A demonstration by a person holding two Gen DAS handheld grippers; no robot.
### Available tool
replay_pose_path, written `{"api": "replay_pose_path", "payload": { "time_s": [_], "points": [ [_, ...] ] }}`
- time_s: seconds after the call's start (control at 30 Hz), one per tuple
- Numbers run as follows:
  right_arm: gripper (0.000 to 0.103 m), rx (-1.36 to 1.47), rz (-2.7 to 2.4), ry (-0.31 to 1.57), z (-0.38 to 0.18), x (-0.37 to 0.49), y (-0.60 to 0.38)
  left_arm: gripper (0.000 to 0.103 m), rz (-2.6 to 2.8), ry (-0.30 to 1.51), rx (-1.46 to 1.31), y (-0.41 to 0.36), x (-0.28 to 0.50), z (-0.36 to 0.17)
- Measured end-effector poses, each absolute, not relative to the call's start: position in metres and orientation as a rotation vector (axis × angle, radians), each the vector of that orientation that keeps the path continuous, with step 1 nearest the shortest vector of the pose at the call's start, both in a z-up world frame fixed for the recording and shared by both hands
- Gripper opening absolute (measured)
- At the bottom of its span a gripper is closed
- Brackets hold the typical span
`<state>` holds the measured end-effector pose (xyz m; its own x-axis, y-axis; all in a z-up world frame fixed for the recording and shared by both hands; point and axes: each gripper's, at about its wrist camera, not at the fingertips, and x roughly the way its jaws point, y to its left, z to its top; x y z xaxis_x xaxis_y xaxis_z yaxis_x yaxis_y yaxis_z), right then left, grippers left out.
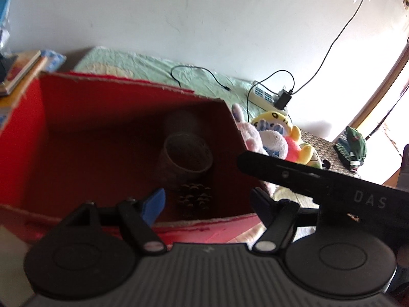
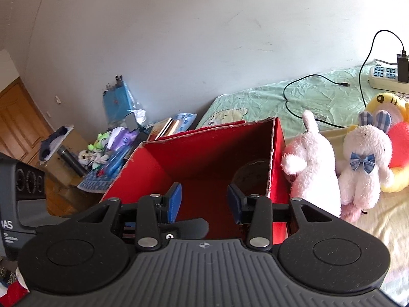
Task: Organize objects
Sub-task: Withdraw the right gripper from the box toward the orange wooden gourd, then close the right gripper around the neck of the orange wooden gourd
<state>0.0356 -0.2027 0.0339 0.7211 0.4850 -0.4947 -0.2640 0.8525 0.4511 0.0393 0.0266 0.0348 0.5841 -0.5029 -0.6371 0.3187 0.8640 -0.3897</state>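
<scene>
Bed: red box on it, plush toys beside.
Box contents: cup, pinecone.
Left hand-held gripper: spread, empty.
Right hand-held gripper: spread, empty.

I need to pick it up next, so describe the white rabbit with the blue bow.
The white rabbit is a fluffy plush with blue checked ears and a matching bow tie at its neck. It sits upright on the bed, pressed between the pink plush and a yellow and red plush, just beyond the red box.
</scene>
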Motion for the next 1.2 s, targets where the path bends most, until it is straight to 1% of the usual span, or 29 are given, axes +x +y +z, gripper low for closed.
{"api": "replay_pose_path", "payload": {
  "time_s": [0.53, 0.97, 1.2],
  "points": [
    [0.043, 0.388, 0.554, 0.623, 0.036, 0.013, -0.235, 0.075, -0.343, 0.724, -0.118, -0.006, -0.019, 0.061],
    [0.043, 0.419, 0.613, 0.669, 0.021, -0.003, -0.254, 0.075, -0.266, 0.819, -0.139, -0.020, -0.046, 0.039],
    [0.042, 0.470, 0.627, 0.751, -0.002, -0.007, -0.261, 0.075, -0.241, 0.892, -0.133, -0.029, -0.052, 0.016]
  ]
}}
